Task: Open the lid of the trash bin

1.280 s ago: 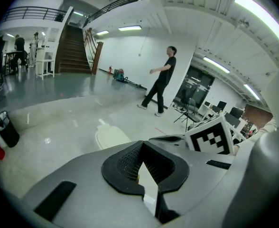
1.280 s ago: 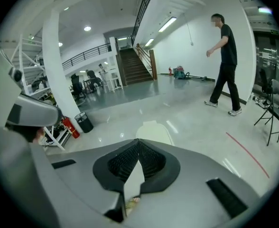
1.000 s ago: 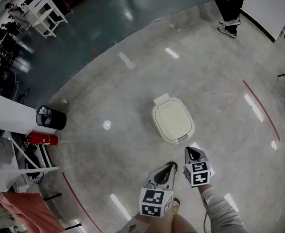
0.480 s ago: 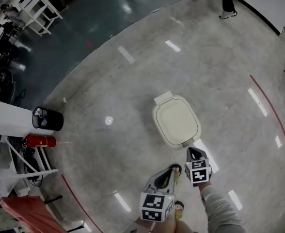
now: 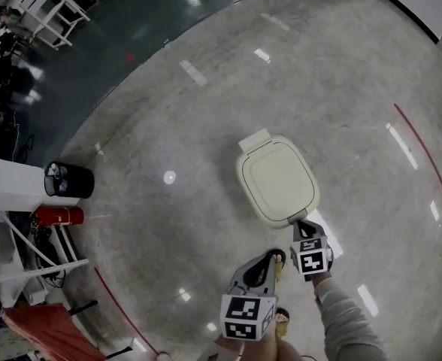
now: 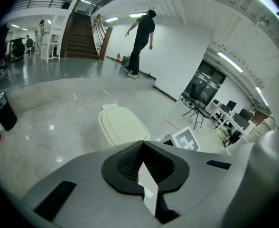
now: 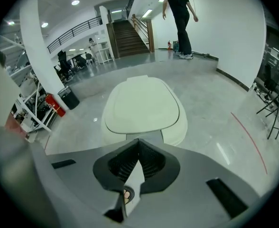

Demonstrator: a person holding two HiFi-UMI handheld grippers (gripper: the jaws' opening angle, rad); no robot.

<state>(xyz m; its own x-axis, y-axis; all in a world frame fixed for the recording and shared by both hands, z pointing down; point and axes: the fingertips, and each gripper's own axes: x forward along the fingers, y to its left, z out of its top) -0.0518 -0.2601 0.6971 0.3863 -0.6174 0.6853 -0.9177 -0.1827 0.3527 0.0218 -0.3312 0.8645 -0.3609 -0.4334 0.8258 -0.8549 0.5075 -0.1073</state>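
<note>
A cream trash bin (image 5: 277, 179) stands on the polished floor with its lid down flat. A small grey tab (image 5: 297, 217) sticks out of its near edge. My right gripper (image 5: 300, 223) is shut and empty, its tip right at that tab. In the right gripper view the lid (image 7: 142, 103) fills the middle, just past the closed jaws. My left gripper (image 5: 275, 256) is lower and to the left, shut and empty, a short way from the bin. The left gripper view has the bin (image 6: 123, 126) ahead and the right gripper's marker cube (image 6: 186, 139) beside it.
A black waste basket (image 5: 68, 179) and a red fire extinguisher (image 5: 60, 216) stand at the left by a white pillar. A red line (image 5: 425, 156) crosses the floor at the right. A person (image 7: 180, 18) walks far behind the bin. A tripod (image 7: 272, 103) stands at the right.
The bin has come nearer in the head view. My right gripper has moved forward up to its near edge. The person at the top has left the head view.
</note>
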